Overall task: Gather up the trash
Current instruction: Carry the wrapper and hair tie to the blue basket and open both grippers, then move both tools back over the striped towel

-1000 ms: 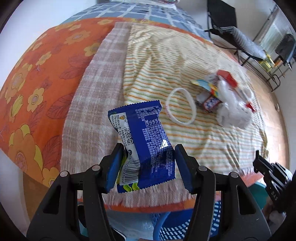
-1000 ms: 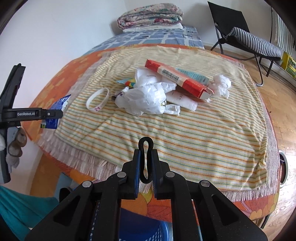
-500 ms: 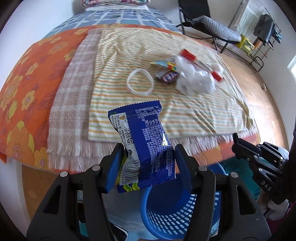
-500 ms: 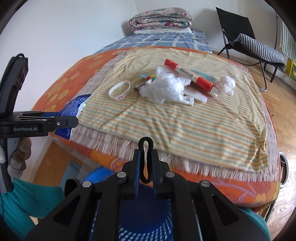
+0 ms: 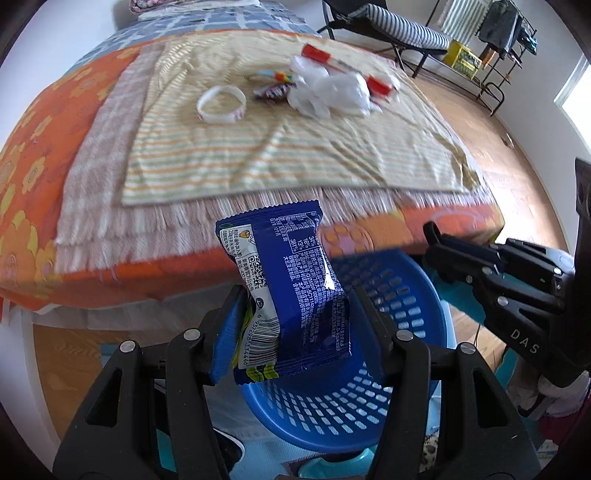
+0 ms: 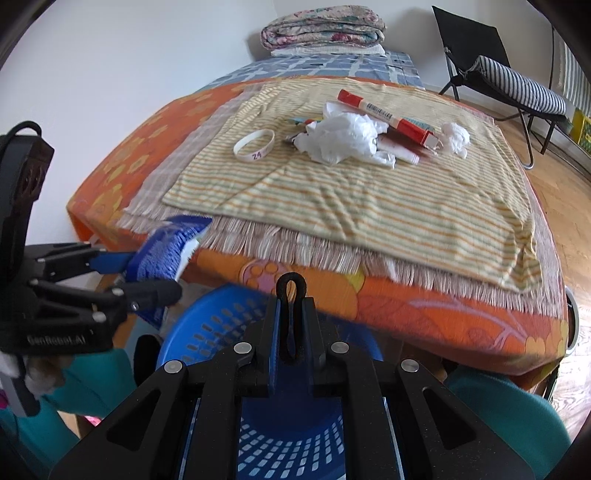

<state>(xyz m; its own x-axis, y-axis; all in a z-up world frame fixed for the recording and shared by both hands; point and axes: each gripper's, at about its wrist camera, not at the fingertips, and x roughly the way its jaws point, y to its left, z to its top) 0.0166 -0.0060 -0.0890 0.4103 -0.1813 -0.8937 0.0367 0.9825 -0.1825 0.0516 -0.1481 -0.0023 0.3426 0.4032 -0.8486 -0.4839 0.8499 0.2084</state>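
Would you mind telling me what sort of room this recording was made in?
Most likely a bedroom at home: a bed with layered covers, folded quilts stacked at its far end, a folding chair on the wooden floor.

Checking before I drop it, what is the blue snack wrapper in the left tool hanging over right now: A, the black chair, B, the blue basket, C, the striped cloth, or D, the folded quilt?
B: the blue snack wrapper, pinched in the left tool, hangs over the blue basket.

My right hand-held gripper (image 5: 436,247) body reads "DAS"; my left hand-held gripper (image 6: 155,277) body reads "GenRobot.AI". The white wristband (image 6: 254,145) carries "21". The blue wrapper (image 5: 295,295) print is too small to read.
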